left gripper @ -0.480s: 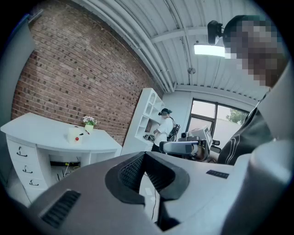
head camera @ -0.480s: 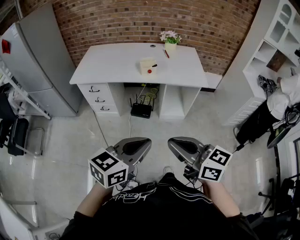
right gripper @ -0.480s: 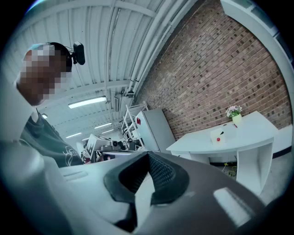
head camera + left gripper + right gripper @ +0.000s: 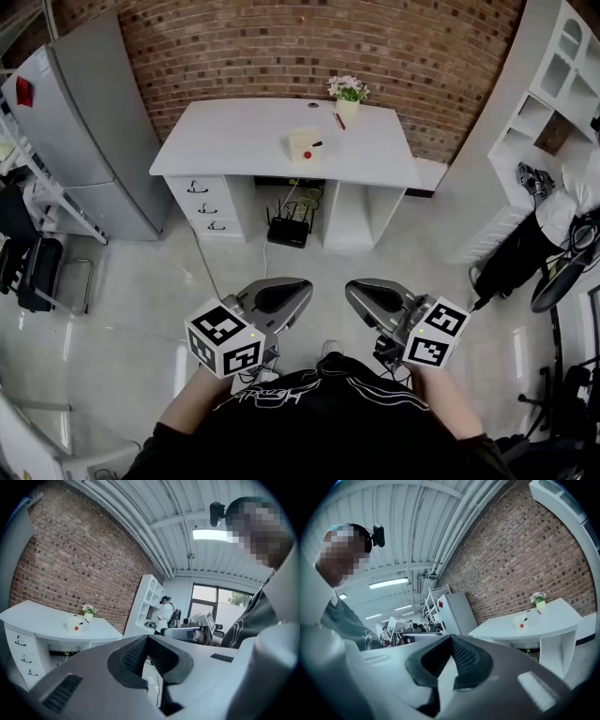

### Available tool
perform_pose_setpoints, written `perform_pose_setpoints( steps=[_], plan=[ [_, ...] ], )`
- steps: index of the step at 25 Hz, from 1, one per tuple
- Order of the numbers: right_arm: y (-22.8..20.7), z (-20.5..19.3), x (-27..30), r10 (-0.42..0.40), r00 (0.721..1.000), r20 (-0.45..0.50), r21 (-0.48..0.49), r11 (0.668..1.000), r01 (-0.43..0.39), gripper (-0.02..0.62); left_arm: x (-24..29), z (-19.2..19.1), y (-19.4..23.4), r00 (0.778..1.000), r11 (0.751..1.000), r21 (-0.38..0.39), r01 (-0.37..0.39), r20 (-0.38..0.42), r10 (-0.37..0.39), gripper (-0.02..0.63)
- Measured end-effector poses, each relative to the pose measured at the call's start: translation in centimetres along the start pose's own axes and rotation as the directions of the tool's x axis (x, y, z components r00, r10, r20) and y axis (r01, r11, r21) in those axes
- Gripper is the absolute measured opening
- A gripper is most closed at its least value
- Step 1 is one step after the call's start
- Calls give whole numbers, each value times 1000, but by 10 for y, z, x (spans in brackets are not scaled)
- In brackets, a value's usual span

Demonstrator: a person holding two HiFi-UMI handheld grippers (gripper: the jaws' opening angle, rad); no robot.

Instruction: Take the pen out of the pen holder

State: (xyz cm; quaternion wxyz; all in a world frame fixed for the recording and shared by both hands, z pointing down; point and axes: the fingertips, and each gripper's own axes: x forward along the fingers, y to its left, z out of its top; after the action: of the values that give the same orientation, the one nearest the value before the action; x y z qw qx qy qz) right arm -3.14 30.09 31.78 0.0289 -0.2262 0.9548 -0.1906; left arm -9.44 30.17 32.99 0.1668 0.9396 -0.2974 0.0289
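A: Change since the earlier entry?
B: Desk (image 4: 244,131) sits slightly lower in the head view. Left gripper (image 4: 281,292) and right gripper (image 4: 370,292) remain at the body, jaws pressed together, nothing between them.
A: Pen (image 4: 317,144)?
B: In the cream pen holder (image 4: 302,145) on the desk, well apart from both grippers. Flower pot (image 4: 348,105) behind it; floor (image 4: 375,253) between.

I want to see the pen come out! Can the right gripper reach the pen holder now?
Probably not yet. The right gripper is by the person's body, and the pen holder sits on the desk across the floor. Nothing blocks the path; stepping closer should do.
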Motion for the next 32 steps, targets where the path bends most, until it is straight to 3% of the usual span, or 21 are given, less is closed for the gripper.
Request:
perform_pose_setpoints(
  steps=[8, 15, 25, 32],
  plan=[
    [-18, -7, -7, -23, 1000, 11, 61, 998, 22, -5, 18, -9, 1, 999, 1000, -16, 22, -29, -22, 3],
    [-45, -6, 6, 12, 1000, 11, 98, 995, -13, -5, 36, -8, 24, 999, 1000, -30, -8, -48, 7, 3],
    [-117, -1, 57, 68, 997, -41, 174, 983, -60, -5, 76, -3, 101, 992, 993, -97, -72, -106, 62, 3],
    [-190, 28, 97, 104, 993, -58, 182, 979, -92, -5, 126, 18, 168, 989, 987, -116, -110, -113, 97, 3]
  ],
)
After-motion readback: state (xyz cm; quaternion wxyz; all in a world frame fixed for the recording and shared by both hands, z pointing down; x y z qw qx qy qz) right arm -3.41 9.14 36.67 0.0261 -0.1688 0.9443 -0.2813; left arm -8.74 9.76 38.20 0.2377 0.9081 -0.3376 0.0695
